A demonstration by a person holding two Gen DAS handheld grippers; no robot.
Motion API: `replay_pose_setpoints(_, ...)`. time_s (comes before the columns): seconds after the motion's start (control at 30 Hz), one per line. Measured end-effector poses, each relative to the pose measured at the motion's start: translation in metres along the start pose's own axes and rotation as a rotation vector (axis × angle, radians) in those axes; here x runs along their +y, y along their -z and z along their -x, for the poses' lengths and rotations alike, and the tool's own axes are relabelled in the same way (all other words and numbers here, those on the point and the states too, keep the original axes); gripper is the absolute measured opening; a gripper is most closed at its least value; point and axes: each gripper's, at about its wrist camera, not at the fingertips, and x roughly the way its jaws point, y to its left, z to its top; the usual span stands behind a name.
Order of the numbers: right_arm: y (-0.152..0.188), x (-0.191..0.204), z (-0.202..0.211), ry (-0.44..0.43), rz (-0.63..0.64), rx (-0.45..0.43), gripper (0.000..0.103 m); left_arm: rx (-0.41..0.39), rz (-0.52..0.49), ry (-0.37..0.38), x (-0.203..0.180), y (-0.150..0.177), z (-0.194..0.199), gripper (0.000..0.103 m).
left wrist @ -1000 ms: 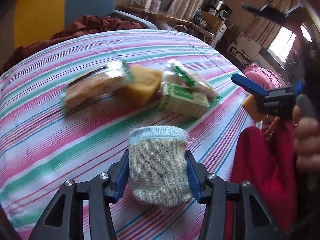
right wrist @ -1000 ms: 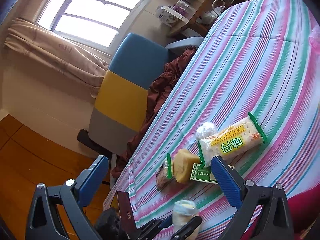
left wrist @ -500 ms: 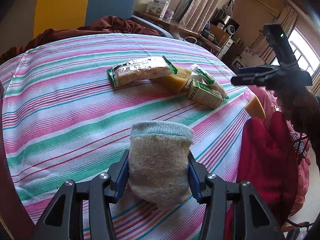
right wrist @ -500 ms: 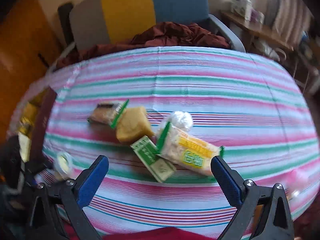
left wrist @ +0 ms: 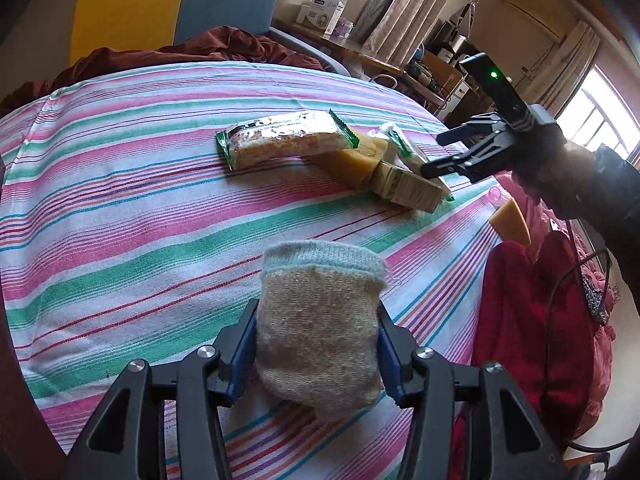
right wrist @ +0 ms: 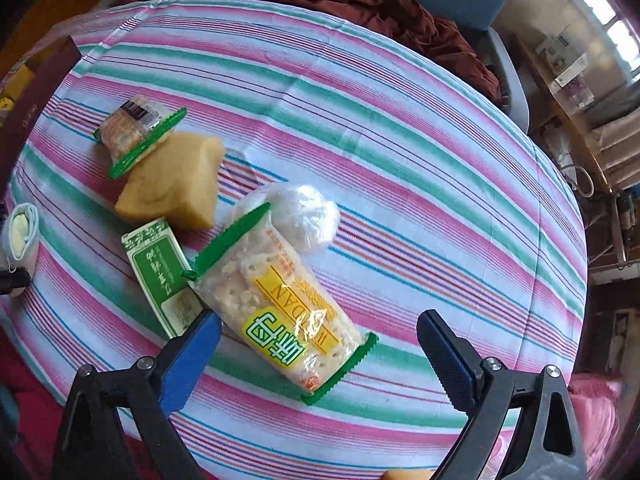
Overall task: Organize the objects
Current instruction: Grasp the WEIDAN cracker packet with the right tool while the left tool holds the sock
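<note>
My left gripper (left wrist: 316, 344) is shut on a beige knitted sock roll (left wrist: 318, 320) with a pale blue cuff, held over the near edge of the striped table; it also shows in the right wrist view (right wrist: 19, 236). My right gripper (right wrist: 318, 334) is open and hovers above a cracker packet with yellow and green print (right wrist: 280, 304). Next to it lie a green and white carton (right wrist: 162, 276), a yellow sponge (right wrist: 172, 188), a clear plastic ball (right wrist: 304, 212) and a second cracker packet (right wrist: 130, 128). The right gripper (left wrist: 448, 152) also shows in the left wrist view.
The striped tablecloth (right wrist: 380, 140) covers a round table. A dark red cloth (left wrist: 192, 48) and a blue and yellow chair (left wrist: 224, 0) stand behind it. A red garment (left wrist: 532, 320) and a yellow wedge (left wrist: 510, 220) are at the table's right edge.
My right gripper has swung from looking across the room to pointing down over the cracker packet, closer to the pile. My left gripper has kept hold of the sock and pulled back a little.
</note>
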Motion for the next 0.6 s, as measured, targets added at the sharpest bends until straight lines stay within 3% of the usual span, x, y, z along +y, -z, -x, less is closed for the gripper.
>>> replay_pose_setpoints(0.13, 0.002, -0.006, -0.024, -0.054, -0.033, 0.054, 0.055, -0.001, 0.007, 0.007, 0.001, 0.000, 0.000, 0.053)
replay_pose_setpoints(0.17, 0.004, -0.008, -0.027, -0.053, -0.042, 0.059, 0.051, -0.003, 0.007, 0.007, 0.001, 0.001, 0.001, 0.053)
replay_pose_setpoints(0.43, 0.027, -0.033, -0.019, -0.017, -0.149, 0.113, 0.049, -0.011, -0.012, -0.005, -0.001, 0.007, 0.005, 0.053)
replay_pose_setpoints(0.6, 0.034, -0.039, 0.014, 0.005, -0.214, 0.038, 0.049, -0.012, -0.038, -0.026, -0.004, 0.013, 0.010, 0.053)
